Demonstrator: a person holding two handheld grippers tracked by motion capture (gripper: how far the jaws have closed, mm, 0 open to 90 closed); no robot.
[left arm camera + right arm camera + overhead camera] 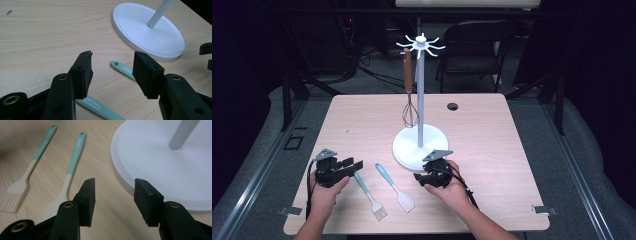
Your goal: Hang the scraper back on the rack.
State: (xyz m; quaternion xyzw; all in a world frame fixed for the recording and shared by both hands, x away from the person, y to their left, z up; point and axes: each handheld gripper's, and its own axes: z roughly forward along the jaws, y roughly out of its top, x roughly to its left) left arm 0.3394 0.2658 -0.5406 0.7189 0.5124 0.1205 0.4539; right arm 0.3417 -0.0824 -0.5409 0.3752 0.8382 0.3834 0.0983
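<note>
The spatula (395,187) I'm working beside has a mint-green handle with a small hole at its far end and a cream-white blade; it lies flat on the tabletop (362,125), slanted, blade toward me. Just left of it lies the brush (369,195), same green handle, pale neck, whitish bristles, roughly parallel and not touching it. My right gripper (424,177) sits just right of the spatula, low over the wood at the front edge of the white round base (407,145) of the utensil stand; I see its jaws apart with nothing between them. My left gripper (352,167) hovers at the brush's handle end, jaws likewise apart and empty, with a green handle passing beneath one jaw. Farther back, a whisk (409,95) with a brown handle hangs from the stand's top hooks.
</note>
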